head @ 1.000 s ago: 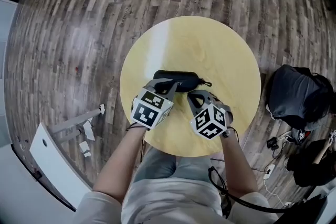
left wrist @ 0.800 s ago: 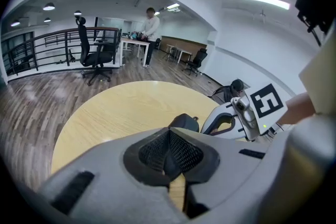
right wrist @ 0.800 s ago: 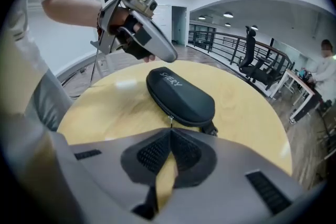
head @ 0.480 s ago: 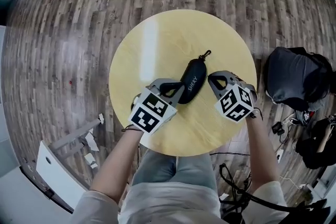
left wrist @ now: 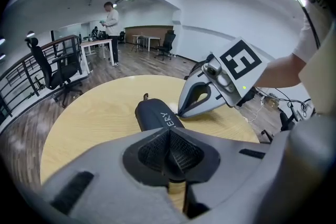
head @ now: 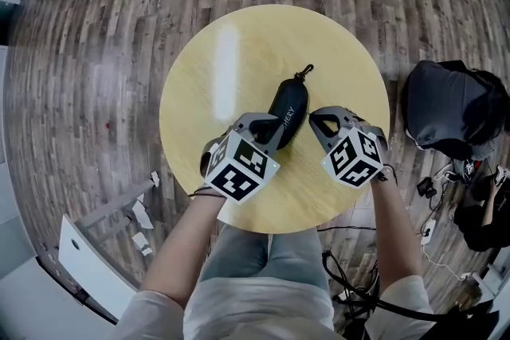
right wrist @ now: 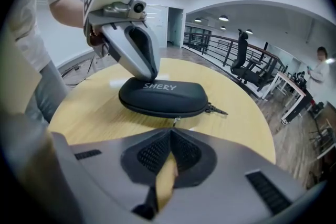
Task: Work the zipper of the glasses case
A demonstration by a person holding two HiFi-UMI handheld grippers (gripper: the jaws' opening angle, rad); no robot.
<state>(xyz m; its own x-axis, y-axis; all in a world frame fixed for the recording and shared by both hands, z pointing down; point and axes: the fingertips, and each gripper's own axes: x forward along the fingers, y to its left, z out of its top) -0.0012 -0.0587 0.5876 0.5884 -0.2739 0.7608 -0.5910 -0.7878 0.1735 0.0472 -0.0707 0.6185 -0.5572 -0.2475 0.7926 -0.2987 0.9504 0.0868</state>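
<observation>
Head view looks pretty much straight down on a round pale-yellow wooden table (head: 215,68) standing on a grey-brown plank floor (head: 96,52), and the black oval zip-up glasses case (head: 288,109) lies near the middle of the tabletop, angled so its far end points up and to the right. A short black cord loop (head: 303,74) sticks out from that far end. The left gripper (head: 273,127) comes in at the near end of the case, and in the left gripper view its two ribbed pads are pressed together with nothing between them, the case just ahead of the tips. From the right gripper view you can see that the closed tip sits down on top of the case, right by the white SHERY lettering (right wrist: 160,87). The right gripper (head: 316,120) is on the other side, with its tip at the case's long edge. Its jaws are together too, and the small metal zipper pull (right wrist: 175,122) hangs off the seam right at their tips, but I honestly can't tell if it's actually pinched. A dark grey bag (head: 446,111) lies on the floor off to the right of the table.
</observation>
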